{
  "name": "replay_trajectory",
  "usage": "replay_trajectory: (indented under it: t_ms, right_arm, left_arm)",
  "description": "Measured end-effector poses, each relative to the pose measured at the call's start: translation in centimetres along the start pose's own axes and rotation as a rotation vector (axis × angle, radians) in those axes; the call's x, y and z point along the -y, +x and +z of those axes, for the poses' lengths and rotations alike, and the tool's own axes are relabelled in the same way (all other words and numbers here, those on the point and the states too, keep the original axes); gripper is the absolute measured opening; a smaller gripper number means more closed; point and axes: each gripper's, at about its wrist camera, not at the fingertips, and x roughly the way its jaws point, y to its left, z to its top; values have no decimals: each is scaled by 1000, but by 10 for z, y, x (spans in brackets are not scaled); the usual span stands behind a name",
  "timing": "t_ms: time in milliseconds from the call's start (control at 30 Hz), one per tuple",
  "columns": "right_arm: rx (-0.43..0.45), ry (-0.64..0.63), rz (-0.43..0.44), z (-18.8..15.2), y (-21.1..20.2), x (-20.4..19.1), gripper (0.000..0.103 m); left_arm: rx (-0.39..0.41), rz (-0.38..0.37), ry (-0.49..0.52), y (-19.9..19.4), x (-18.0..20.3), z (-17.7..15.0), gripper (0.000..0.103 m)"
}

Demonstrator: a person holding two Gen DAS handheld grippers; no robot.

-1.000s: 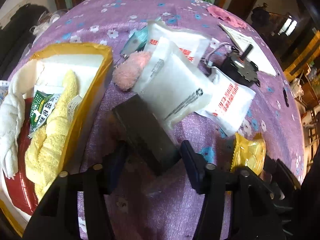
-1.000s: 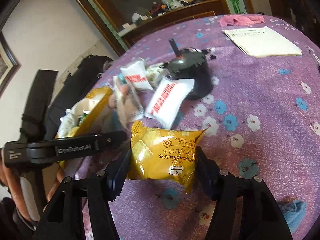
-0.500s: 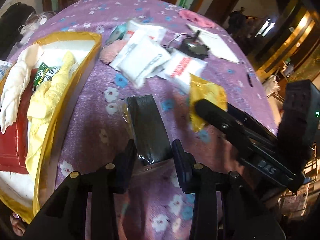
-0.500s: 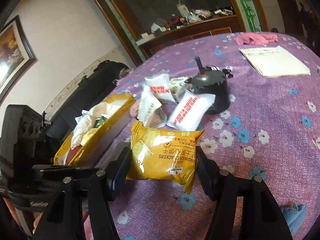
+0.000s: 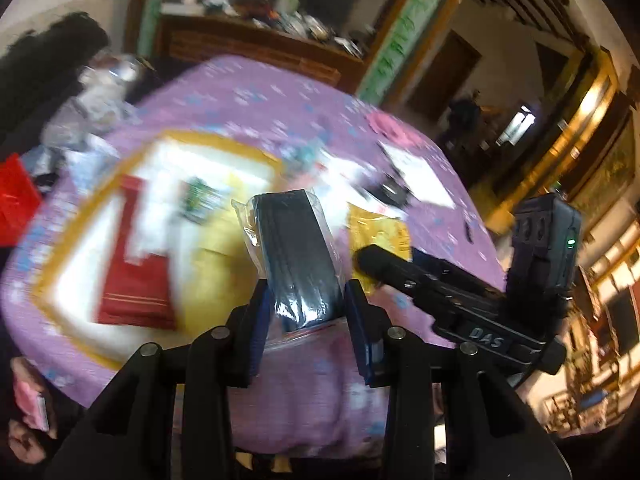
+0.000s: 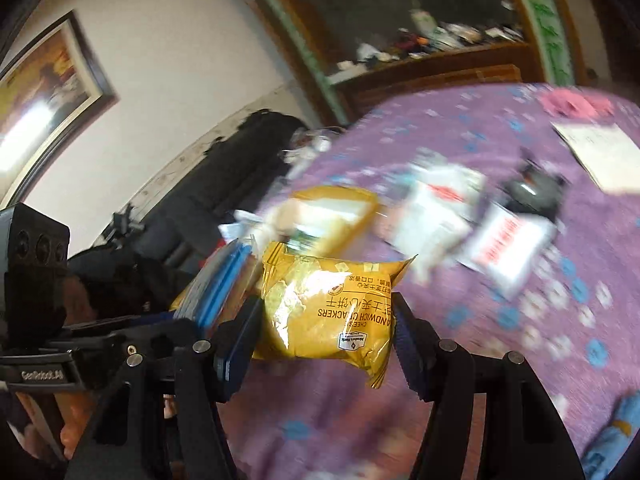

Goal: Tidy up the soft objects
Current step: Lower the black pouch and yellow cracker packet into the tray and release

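My left gripper point(image 5: 306, 312) is shut on a black pack in clear plastic wrap point(image 5: 298, 256) and holds it up above the purple flowered table. My right gripper point(image 6: 326, 332) is shut on a yellow bag of sandwich crackers point(image 6: 328, 304), also lifted off the table. The yellow-rimmed box point(image 5: 80, 280) with a red cloth point(image 5: 136, 276) and white and yellow towels lies below and left of the black pack; it also shows in the right wrist view point(image 6: 340, 208). The right gripper's body point(image 5: 460, 300) is close on the right in the left wrist view.
White packs with red print point(image 6: 504, 248) and a black round device point(image 6: 536, 188) lie mid-table. A white paper point(image 6: 600, 152) and a pink cloth point(image 6: 576, 102) lie at the far side. A blue cloth point(image 6: 612, 440) is at the near right. The background is motion-blurred.
Both grippers have risen and swung left toward the yellow-rimmed box, each carrying its pack. The black pack has left the table. The view is now blurred by fast motion.
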Motion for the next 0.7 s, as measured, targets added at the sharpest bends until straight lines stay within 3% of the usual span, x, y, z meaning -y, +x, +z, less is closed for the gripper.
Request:
replay_trajectory:
  t_ms: [233,333,467,700]
  right_arm:
    - [-106,-119,-14,24,63,-55,62]
    - [-141,-148,-52,31,91,-65,62]
    - [-178,-154,-84,43,126,-72,62]
    - [-206,-143,-88,43,153,-84,69]
  left_arm:
    - [-24,100,-104,11,-68,-1,34]
    - [-27,94,-123,18,-81,-5,34]
    - [-32,158,-126,25,-92,-8,34]
    - [-49,149,-141,33,-103,-12,37]
